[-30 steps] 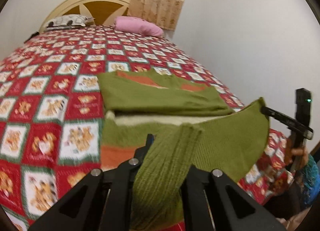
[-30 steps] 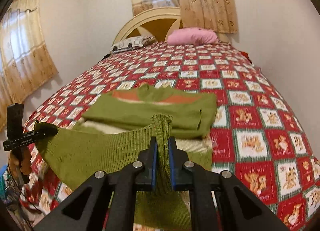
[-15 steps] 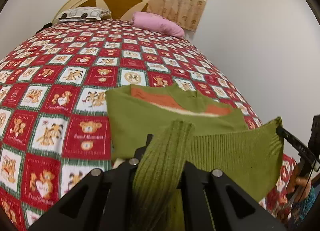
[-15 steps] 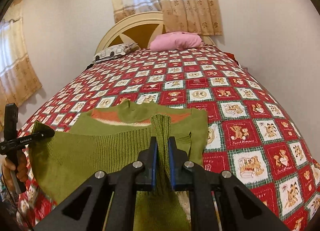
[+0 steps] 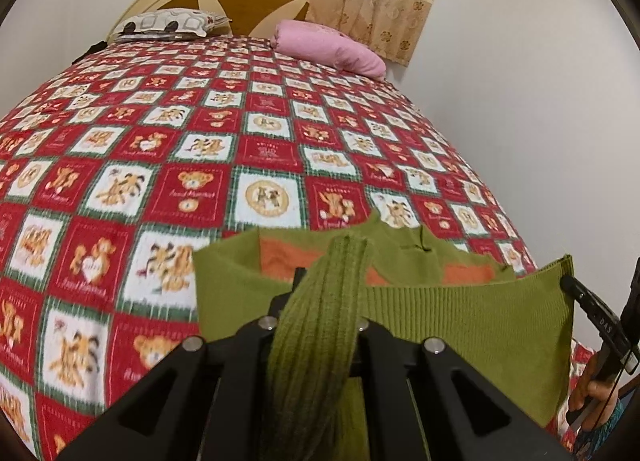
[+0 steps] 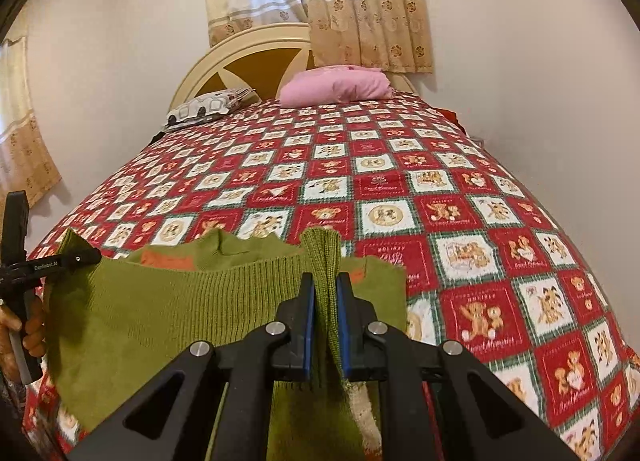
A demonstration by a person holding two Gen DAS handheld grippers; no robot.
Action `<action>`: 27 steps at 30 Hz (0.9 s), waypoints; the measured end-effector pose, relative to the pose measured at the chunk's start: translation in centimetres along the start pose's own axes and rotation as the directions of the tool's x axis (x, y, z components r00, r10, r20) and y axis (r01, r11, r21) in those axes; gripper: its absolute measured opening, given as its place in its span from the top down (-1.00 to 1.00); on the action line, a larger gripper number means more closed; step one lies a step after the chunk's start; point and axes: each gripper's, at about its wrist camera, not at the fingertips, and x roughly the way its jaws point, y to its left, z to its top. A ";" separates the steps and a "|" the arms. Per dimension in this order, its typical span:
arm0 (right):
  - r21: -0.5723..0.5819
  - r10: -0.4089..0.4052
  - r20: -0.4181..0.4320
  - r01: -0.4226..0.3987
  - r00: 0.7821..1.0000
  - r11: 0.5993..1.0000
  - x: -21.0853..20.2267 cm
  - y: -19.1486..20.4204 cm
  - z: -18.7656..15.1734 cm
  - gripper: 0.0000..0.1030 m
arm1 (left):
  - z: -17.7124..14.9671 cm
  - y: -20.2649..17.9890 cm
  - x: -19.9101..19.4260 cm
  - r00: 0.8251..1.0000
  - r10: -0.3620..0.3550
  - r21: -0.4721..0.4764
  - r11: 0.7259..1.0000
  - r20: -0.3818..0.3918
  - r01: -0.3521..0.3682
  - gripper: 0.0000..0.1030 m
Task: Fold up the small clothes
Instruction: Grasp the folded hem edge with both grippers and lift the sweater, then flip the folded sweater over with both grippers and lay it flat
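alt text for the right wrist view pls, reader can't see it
The right tongs are shut on the ribbed hem of a green sweater, stretched across to the left tongs above a red teddy-bear bedspread. A pink pillow lies by the headboard.

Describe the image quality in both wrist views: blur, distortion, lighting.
Left wrist view: the ribbed hem of the green sweater in the left gripper is soft with blur, the bedspread sharper; fisheye bends the walls. Right wrist view: the hem between the right gripper fingers is crisp; lighting even, corners vignetted black.
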 end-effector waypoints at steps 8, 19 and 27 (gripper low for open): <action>0.029 -0.044 -0.002 0.044 0.999 0.999 5.7 -1.5 3.0 0.82 | 4.4 0.0 4.0 1.000 0.015 -0.033 0.999 0.014 -0.014 0.89; -0.062 -0.162 -0.054 0.159 0.985 0.985 13.3 -1.5 1.9 0.82 | 4.0 1.5 11.6 0.984 0.162 -0.041 0.985 -0.067 -0.165 0.89; -0.067 -0.173 -0.155 0.165 0.973 0.984 15.8 -2.0 1.4 0.81 | 3.6 3.1 12.9 0.980 0.150 -0.119 0.979 -0.130 -0.165 0.73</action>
